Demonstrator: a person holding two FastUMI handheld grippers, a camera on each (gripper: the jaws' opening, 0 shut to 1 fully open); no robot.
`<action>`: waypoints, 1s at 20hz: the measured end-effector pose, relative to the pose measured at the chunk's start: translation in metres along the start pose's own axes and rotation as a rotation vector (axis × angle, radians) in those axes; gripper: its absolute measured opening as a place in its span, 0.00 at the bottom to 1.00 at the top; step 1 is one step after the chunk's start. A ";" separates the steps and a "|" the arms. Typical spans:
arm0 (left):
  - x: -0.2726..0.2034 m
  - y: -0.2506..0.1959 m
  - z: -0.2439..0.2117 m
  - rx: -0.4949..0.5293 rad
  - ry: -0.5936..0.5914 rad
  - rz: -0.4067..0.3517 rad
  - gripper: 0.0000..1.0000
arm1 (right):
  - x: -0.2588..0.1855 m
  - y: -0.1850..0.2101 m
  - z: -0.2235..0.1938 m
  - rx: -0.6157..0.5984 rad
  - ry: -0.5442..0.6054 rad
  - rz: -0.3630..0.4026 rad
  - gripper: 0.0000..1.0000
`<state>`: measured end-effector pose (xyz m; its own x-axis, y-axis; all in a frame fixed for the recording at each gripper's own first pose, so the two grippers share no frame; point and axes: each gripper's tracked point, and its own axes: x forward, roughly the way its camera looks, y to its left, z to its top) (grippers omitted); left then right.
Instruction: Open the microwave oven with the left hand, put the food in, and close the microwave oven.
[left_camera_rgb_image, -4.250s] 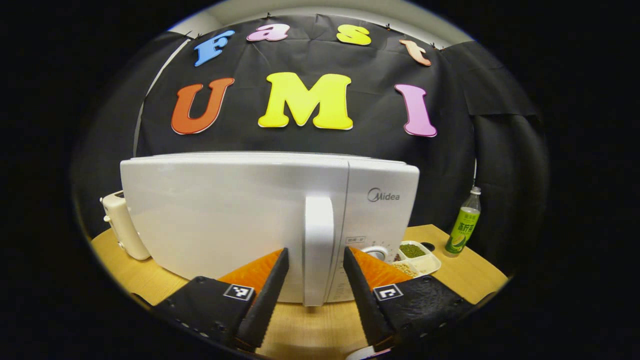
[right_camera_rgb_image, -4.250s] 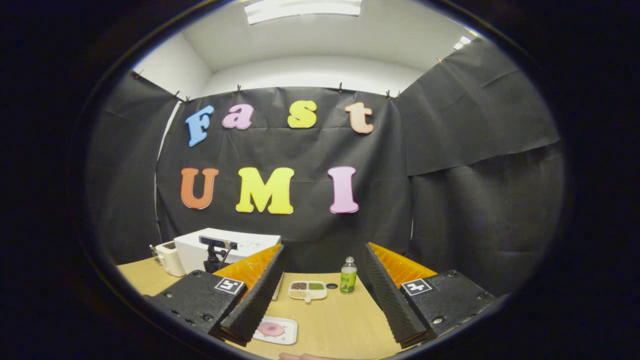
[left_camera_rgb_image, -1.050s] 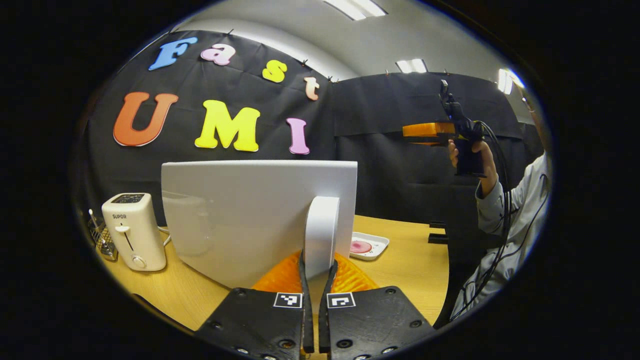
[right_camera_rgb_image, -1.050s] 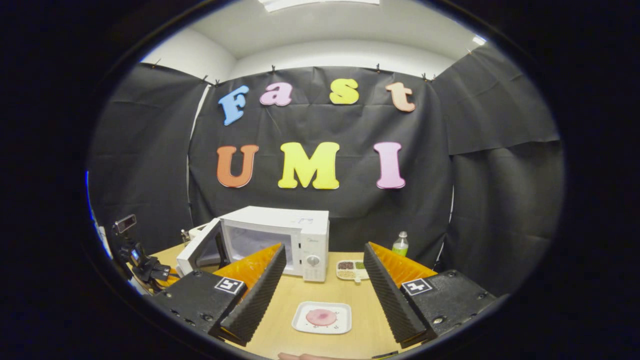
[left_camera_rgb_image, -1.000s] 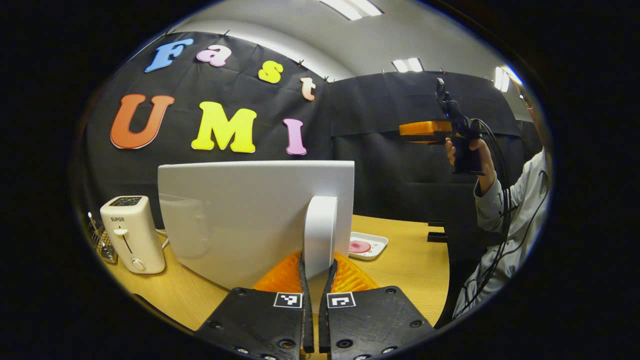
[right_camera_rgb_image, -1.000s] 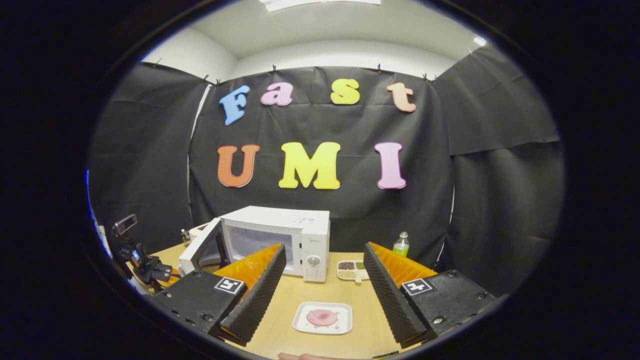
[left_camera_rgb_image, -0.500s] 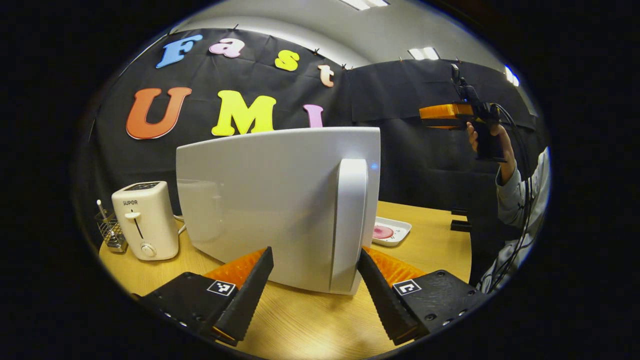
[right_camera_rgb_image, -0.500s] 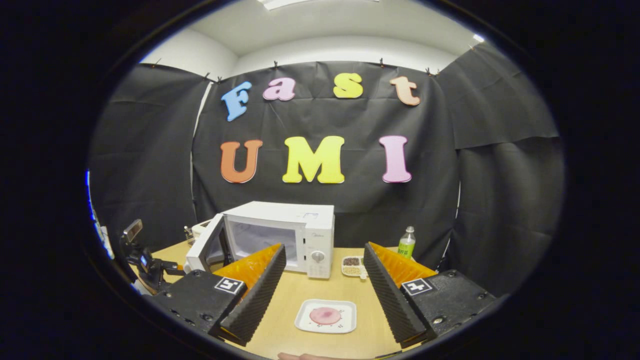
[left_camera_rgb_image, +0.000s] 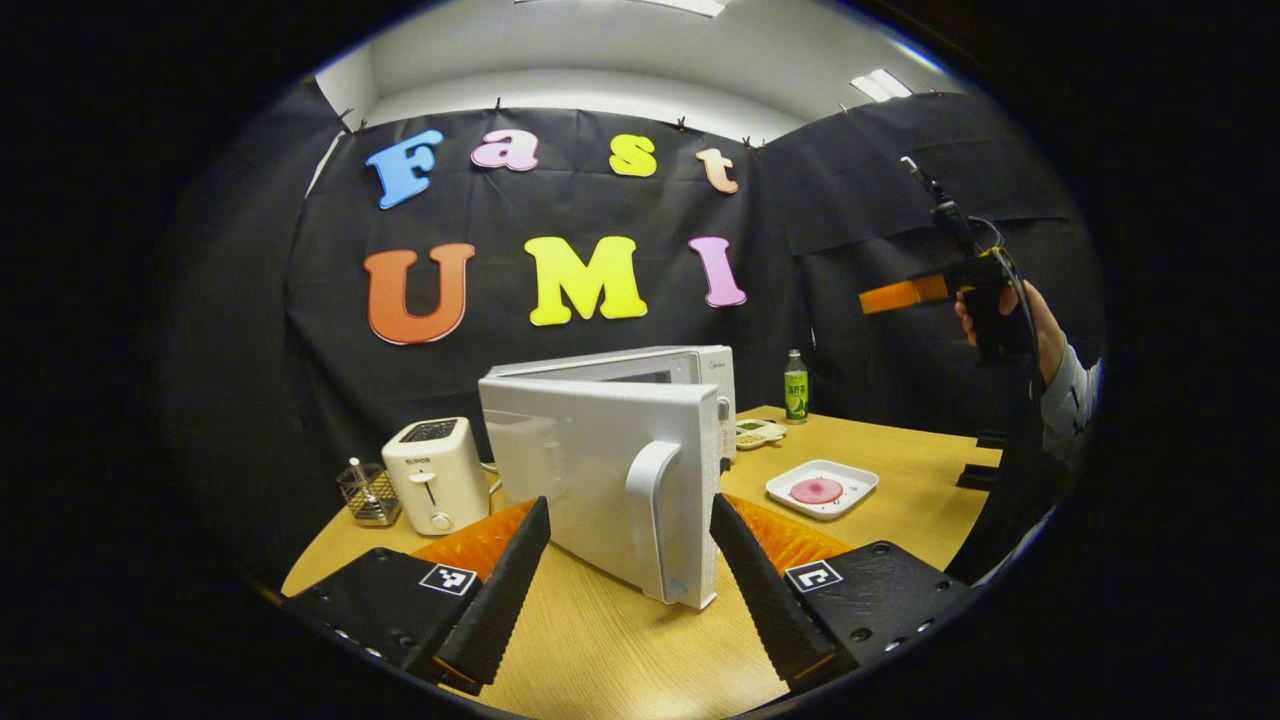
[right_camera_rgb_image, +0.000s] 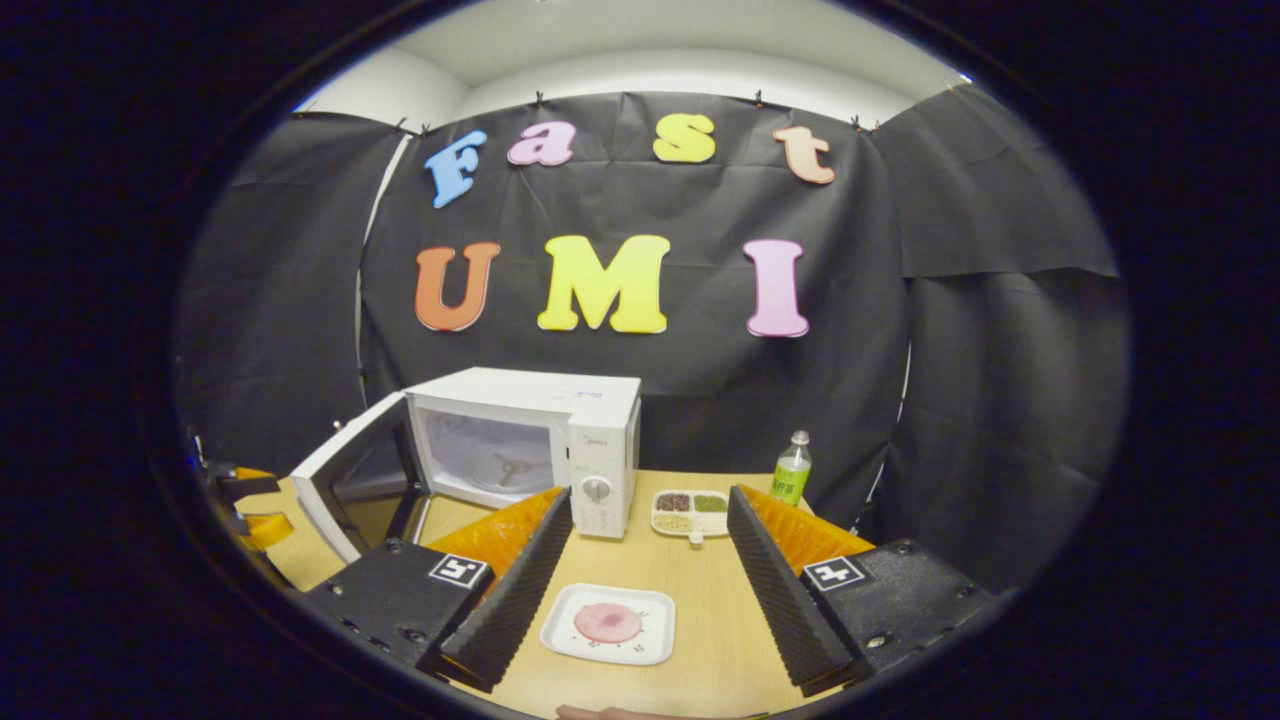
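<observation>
- Microwave (right_camera_rgb_image: 560, 440) door (left_camera_rgb_image: 590, 470) stands wide open.
- Left gripper (left_camera_rgb_image: 625, 590): fingers apart, clear of door handle (left_camera_rgb_image: 655, 515).
- Right gripper (right_camera_rgb_image: 645, 590): fingers apart above food plate (right_camera_rgb_image: 610, 625).

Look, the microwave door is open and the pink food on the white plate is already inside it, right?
Not quite. The microwave door is open, but the pink food on its white plate sits on the table, out in front of the microwave, not inside. The right gripper view shows it.

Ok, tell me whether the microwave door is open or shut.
Open: the microwave door stands swung out leftward, baring the empty cavity.
</observation>
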<state>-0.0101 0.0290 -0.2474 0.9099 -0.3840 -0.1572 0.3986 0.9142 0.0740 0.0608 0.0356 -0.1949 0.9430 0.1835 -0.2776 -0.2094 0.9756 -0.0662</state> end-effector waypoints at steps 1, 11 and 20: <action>-0.010 -0.002 0.008 -0.009 -0.001 0.031 0.96 | 0.008 -0.005 -0.007 -0.007 0.029 -0.001 1.00; -0.050 0.007 0.082 -0.112 -0.041 0.313 0.96 | 0.081 -0.041 -0.133 -0.009 0.573 0.112 0.99; -0.032 0.029 0.101 -0.152 -0.052 0.458 0.96 | 0.113 -0.012 -0.235 0.243 1.033 0.292 0.75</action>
<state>-0.0160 0.0547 -0.1407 0.9940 0.0597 -0.0920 -0.0620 0.9978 -0.0215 0.1087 0.0160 -0.4510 0.1714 0.3322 -0.9275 -0.2255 0.9297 0.2913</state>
